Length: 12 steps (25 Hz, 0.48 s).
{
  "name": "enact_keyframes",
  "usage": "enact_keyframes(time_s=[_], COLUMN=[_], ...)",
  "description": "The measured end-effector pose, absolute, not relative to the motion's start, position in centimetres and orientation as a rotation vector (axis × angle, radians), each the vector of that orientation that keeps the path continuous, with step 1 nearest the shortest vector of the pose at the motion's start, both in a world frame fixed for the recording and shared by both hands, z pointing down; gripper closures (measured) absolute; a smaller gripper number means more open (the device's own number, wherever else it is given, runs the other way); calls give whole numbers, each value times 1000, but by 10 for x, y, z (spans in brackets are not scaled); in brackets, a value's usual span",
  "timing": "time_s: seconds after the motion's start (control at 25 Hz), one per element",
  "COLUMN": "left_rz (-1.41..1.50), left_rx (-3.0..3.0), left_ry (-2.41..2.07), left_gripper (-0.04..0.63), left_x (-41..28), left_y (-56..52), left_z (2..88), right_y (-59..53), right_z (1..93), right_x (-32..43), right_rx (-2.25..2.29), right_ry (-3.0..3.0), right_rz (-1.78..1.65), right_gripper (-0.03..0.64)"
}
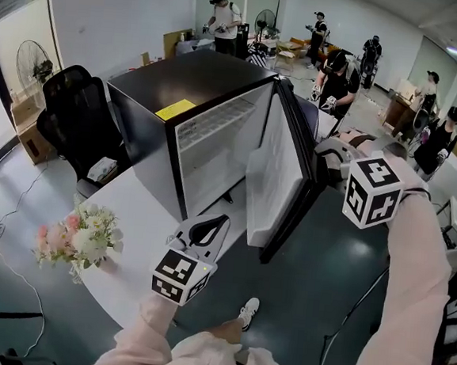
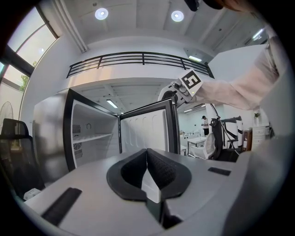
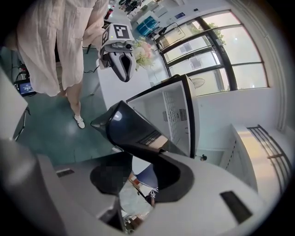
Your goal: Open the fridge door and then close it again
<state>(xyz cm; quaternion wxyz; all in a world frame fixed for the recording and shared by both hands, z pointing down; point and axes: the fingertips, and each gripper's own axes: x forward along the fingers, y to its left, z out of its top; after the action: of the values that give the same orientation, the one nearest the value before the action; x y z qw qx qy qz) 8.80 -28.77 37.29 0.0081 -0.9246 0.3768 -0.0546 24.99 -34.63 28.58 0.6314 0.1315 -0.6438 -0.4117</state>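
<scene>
A black mini fridge (image 1: 190, 79) stands on a white table (image 1: 135, 209), and its door (image 1: 281, 166) is swung wide to the right, showing the white liner and the empty inside. My right gripper (image 1: 324, 164) is at the door's top outer corner. In the right gripper view the black door edge (image 3: 129, 129) runs in between the jaws of the right gripper (image 3: 138, 168), which close on it. My left gripper (image 1: 215, 223) hovers in front of the open cabinet, clear of it. Its pads (image 2: 159, 168) meet at the tip with nothing between them. The left gripper view shows the fridge (image 2: 90, 133) and door (image 2: 147, 131) ahead.
A bunch of pink and white flowers (image 1: 80, 240) lies on the table's left end. A black office chair (image 1: 76, 109) stands left of the fridge, with a fan (image 1: 34, 64) and a cardboard box behind it. Several people work at desks across the room.
</scene>
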Motion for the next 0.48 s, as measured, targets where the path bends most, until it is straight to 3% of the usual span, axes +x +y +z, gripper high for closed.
enact_keyframes(time_s=[0.48], left_rz=[-134], left_rx=[-2936], left_ry=[1127], left_gripper=[584], left_x=[135], left_y=[-308], left_z=[367], right_y=[-347], right_z=[280], right_x=[299], right_rx=[285], right_ry=[-1469], right_rz=[-965], right_gripper=[472])
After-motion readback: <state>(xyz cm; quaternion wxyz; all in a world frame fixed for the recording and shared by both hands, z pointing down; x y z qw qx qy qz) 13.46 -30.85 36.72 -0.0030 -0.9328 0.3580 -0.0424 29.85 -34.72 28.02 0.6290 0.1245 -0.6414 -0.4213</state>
